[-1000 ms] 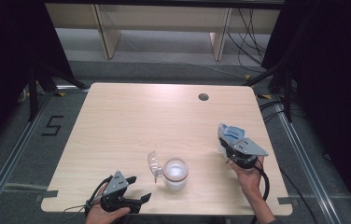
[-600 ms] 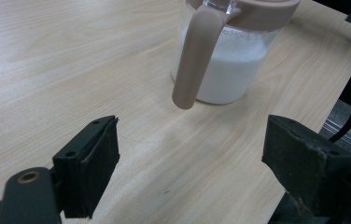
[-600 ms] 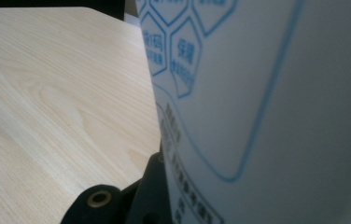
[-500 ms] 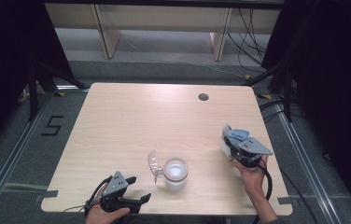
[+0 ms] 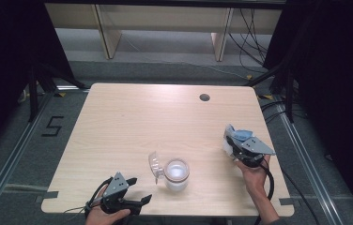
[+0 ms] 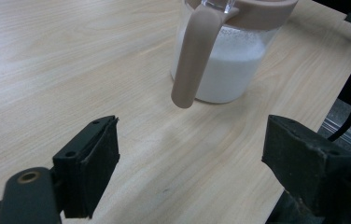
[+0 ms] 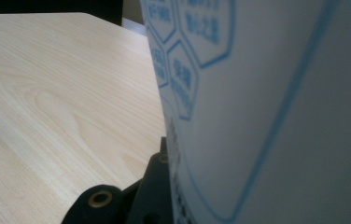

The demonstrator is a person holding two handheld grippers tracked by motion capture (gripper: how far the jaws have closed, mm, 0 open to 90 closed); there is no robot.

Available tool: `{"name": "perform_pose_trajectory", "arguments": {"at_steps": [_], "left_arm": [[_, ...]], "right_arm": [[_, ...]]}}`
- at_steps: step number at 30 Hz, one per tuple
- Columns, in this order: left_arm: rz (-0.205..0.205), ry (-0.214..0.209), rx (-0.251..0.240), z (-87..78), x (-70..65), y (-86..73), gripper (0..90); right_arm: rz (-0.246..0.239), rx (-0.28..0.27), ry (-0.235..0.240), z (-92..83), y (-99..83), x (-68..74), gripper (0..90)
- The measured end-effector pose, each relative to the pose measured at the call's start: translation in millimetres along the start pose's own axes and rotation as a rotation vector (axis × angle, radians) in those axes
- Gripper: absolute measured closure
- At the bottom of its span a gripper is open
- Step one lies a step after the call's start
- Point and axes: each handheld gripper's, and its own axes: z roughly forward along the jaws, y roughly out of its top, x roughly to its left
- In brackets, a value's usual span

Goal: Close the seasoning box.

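A clear jar [image 5: 177, 174] with a pinkish-brown rim holds white powder, and its clear lid [image 5: 154, 165] stands flipped open to its left. The jar [image 6: 229, 60] and its handle [image 6: 192, 56] stand just ahead of my left gripper [image 6: 197, 163], whose jaws are wide apart with bare table between them. In the high view the left gripper [image 5: 138, 190] rests at the table's near edge, left of the jar. My right gripper [image 5: 231, 140] is at the right side, shut on a white packet [image 5: 234, 135] with blue print. That packet [image 7: 281, 116] hides one jaw up close.
The light wooden table [image 5: 132, 122] has a round cable hole [image 5: 204, 97] near its far right corner. Its right edge runs close to the right hand. A black cable [image 5: 271, 180] trails from the right gripper. Shelf legs and floor cables lie beyond the table.
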Motion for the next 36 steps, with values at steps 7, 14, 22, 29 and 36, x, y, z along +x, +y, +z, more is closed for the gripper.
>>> {"name": "perform_pose_trajectory", "arguments": {"at_steps": [7,14,22,29,36], "left_arm": [[-0.012,-0.01,-0.012,-0.1,0.0,-0.8,18.0],[-0.014,-0.003,-0.015,1.0,-0.8,-0.5,18.0],[0.006,-0.013,-0.013,0.7,0.4,0.2,17.9],[-0.006,-0.01,-0.019,0.7,-0.1,-0.4,18.0],[-0.006,-0.006,-0.015,0.7,-0.2,-0.1,18.0]], "right_arm": [[0.043,0.005,-0.007,-1.2,0.6,-5.4,86.7],[0.096,0.006,-0.021,-0.7,-4.1,-8.7,86.7],[0.101,0.046,-0.017,2.0,-12.8,-11.9,87.3],[0.103,0.055,-0.03,0.6,-13.1,-12.7,83.2],[0.114,0.049,-0.068,-4.1,-11.2,-14.6,57.4]]}}
